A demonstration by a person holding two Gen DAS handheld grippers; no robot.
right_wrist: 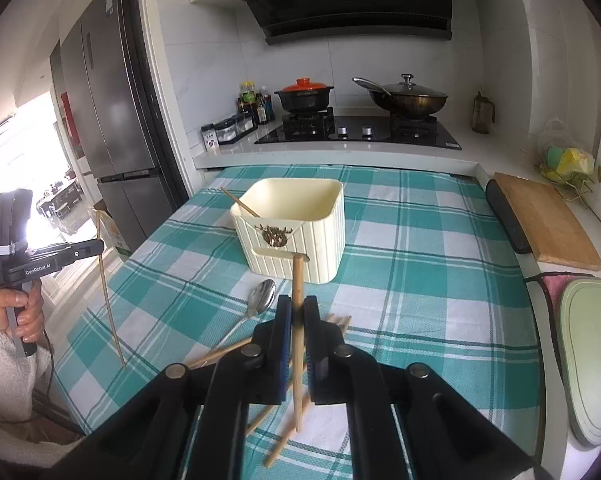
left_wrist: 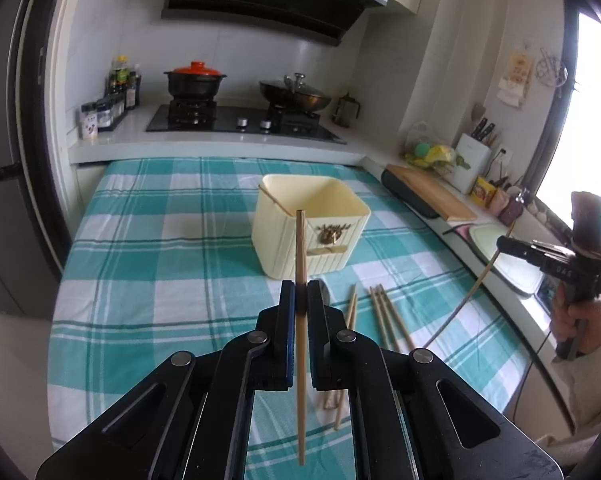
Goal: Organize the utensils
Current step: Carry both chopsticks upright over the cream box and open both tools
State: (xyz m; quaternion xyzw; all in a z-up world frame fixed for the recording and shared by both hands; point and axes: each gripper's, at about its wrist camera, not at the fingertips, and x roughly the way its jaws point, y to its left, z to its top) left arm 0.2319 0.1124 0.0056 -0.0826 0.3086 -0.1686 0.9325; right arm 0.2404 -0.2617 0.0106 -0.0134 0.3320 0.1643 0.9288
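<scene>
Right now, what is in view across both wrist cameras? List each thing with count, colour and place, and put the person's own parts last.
Holder: one, cream, mid-table on the cloth.
Chopstick in holder: one, wood, leaning out of its back left corner.
Held chopsticks: two, wood, one in the left gripper, one in the right.
Loose chopsticks: several, wood, on the cloth before the holder; exact count unclear.
Spoon: one, silver, on the cloth beside the holder.
Tablecloth: one, teal-and-white check.
Clay pot: one, black with orange lid, on the stove.
Wok: one, dark, lidded, on the stove.
Cutting board: one, wood, right counter.
Left gripper: black, shut on a chopstick.
Right gripper: black, shut on a chopstick.
</scene>
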